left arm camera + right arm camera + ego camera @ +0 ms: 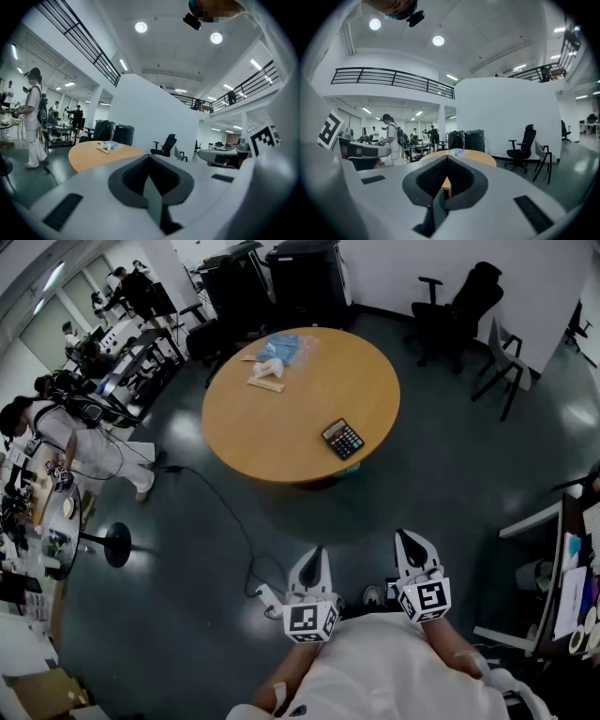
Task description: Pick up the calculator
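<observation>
The black calculator (342, 439) lies flat near the front right edge of the round wooden table (281, 427). Both grippers are held close to the person's body, well short of the table and over the dark floor. My left gripper (315, 552) is shut with nothing in it. My right gripper (406, 535) is also shut and empty. In the left gripper view my left gripper (149, 158) points toward the table (91, 157). In the right gripper view my right gripper (446, 158) points at the table's far part (476, 158). Neither gripper view shows the calculator.
A blue bag (284, 347) and a pale flat item (265, 383) lie at the table's far side. A cable (225, 517) and power strip (266, 597) lie on the floor. Office chairs (459, 306), black cabinets (272, 277), a desk (562, 568) and a person (66, 432) surround the table.
</observation>
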`<state>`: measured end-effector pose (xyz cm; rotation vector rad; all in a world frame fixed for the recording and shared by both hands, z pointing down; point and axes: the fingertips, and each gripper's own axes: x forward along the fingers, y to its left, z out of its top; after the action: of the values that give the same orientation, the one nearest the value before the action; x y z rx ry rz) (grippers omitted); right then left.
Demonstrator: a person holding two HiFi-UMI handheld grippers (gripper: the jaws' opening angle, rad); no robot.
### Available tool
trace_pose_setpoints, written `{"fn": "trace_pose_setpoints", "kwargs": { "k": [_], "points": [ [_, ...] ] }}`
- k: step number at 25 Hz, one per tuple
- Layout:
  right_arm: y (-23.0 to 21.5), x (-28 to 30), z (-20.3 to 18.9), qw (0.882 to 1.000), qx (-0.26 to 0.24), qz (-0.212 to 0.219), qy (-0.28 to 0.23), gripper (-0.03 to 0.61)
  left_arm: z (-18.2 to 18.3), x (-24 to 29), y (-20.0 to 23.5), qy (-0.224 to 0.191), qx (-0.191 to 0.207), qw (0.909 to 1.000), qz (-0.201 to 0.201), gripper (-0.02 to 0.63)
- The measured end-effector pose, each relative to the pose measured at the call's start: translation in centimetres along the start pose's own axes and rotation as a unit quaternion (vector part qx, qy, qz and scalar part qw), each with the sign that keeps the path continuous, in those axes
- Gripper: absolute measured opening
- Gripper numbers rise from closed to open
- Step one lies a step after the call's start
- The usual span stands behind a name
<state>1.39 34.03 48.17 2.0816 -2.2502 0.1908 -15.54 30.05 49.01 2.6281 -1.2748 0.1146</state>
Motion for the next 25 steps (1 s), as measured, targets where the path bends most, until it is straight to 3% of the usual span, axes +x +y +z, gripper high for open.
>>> {"fn": "trace_pose_setpoints", "kwargs": {
  "k": [13,21,25],
  "points": [
    [-0.5,0.0,-0.3,1.0,-0.001,0.013,0.005,0.014,-0.7,0.4,-0.8,0.007,-0.002,1.0,0.003,0.006],
    [-3.0,0.7,-1.9,0.999,0.003,0.039,0.015,0.014,-2.0,2.6,-1.7,0.016,0.008,0.9995,0.025,0.006],
    [-4.9,3.7,-3.0,0.998,-0.011,0.05,0.025,0.014,-1.9,5.0,-0.8,0.016,0.009,0.9989,0.042,0.006]
  ]
}}
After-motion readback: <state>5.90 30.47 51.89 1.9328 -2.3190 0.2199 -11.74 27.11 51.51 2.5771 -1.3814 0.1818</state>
